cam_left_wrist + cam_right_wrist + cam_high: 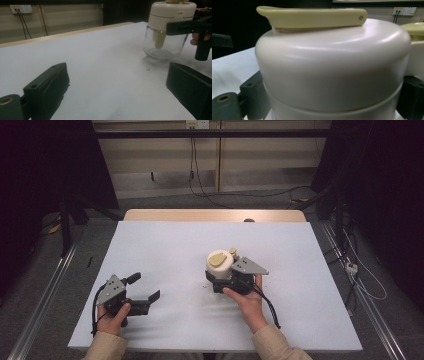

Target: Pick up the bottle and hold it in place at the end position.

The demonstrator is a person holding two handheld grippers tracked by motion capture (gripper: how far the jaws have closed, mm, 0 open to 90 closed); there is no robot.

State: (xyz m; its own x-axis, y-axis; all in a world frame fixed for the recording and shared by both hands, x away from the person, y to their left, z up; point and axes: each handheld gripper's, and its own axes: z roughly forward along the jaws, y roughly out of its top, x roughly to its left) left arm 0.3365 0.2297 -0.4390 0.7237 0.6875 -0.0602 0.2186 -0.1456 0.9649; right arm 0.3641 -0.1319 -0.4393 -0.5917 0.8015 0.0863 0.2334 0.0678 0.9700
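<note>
While the right gripper (224,279) clamps the jar (220,265) near the table (165,245) centre, presumably steadying it upright, its cream lid (332,65) remains fitted. Left gripper (142,292) rests well apart, jaws spread, holding nothing

Clear glass jar (162,47) (glossy plastic lid (332,65))

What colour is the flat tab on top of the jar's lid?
Pale yellow, on a cream lid. The tab shows best in the right gripper view.
</note>
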